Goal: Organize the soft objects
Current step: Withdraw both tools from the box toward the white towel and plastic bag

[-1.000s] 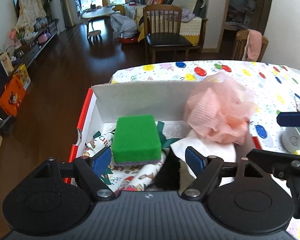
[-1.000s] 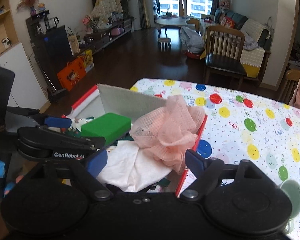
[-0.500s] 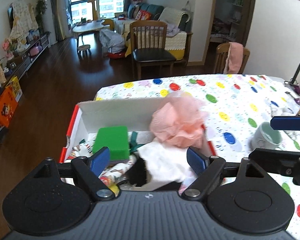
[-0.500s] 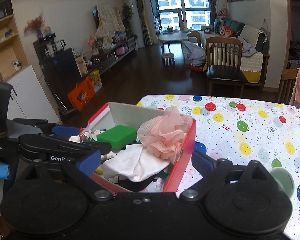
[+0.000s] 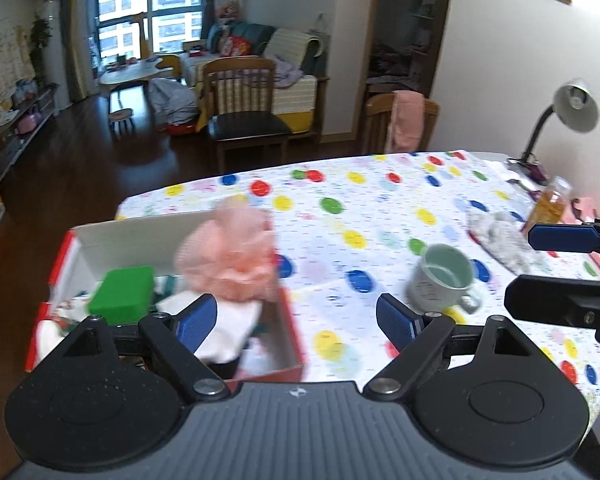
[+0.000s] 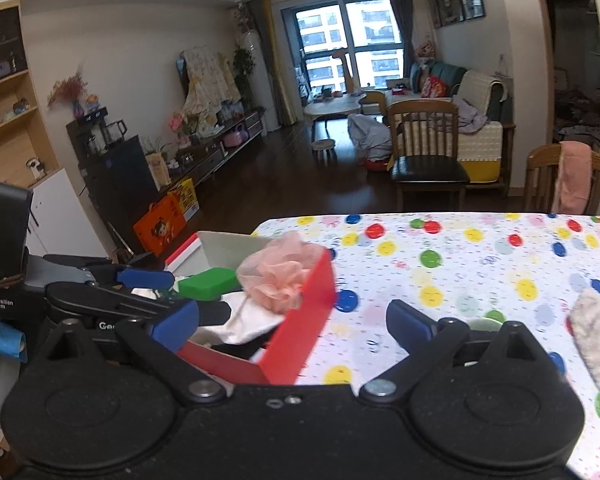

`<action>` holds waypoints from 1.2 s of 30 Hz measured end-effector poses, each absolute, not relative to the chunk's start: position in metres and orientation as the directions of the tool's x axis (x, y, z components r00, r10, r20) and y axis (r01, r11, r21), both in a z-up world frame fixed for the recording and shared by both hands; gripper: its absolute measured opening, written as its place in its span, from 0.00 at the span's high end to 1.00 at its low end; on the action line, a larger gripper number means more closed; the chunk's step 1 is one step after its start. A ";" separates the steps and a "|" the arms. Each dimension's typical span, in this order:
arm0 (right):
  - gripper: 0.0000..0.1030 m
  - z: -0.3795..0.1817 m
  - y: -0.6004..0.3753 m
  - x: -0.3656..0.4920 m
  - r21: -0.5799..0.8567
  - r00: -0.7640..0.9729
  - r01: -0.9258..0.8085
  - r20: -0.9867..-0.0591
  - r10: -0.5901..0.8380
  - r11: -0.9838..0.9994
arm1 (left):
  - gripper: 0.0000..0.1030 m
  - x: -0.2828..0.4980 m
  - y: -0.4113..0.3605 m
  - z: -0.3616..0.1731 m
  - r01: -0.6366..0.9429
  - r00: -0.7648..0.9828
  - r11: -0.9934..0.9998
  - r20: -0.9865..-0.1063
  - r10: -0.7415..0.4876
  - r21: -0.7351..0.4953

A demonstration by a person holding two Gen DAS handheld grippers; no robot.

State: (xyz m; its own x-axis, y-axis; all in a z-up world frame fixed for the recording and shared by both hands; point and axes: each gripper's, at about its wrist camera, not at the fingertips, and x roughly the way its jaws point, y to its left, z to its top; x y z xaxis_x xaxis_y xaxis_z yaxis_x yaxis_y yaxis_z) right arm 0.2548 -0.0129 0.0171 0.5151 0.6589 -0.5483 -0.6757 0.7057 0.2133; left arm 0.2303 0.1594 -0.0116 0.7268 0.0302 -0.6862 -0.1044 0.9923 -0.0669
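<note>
A red box (image 5: pixel 290 332) (image 6: pixel 300 332) sits at the table's left end. It holds a pink mesh pouf (image 5: pixel 230 258) (image 6: pixel 278 276), a green sponge (image 5: pixel 122 294) (image 6: pixel 208 282), a white cloth (image 5: pixel 230 330) (image 6: pixel 246 320) and printed fabric. A grey fluffy cloth (image 5: pixel 500 236) (image 6: pixel 596 336) lies on the table to the right. My left gripper (image 5: pixel 296 320) is open and empty above the box's right wall. My right gripper (image 6: pixel 292 326) is open and empty, near the box's near corner.
A pale green mug (image 5: pixel 442 278) stands on the polka-dot tablecloth (image 5: pixel 380 208) right of the box. A desk lamp (image 5: pixel 572 112) and an orange bottle (image 5: pixel 550 200) are at the far right. Wooden chairs (image 6: pixel 428 152) stand beyond the table.
Both grippers have pulled back and up from the box and swung right. The box's contents stay where they were. The mug and grey cloth have come into view.
</note>
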 end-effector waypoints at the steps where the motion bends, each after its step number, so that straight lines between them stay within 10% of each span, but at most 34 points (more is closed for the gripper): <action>1: 0.02 0.018 -0.022 0.255 0.216 0.522 -0.669 -0.544 0.657 0.711 | 0.15 0.232 0.152 -0.011 -0.095 0.728 0.993 -0.685 0.021 -0.071; 36: 0.02 -0.022 -0.300 0.342 0.205 0.708 -0.373 -0.567 0.420 0.905 | 0.02 0.356 -0.109 -0.043 0.130 0.726 0.982 -0.661 -0.190 -0.139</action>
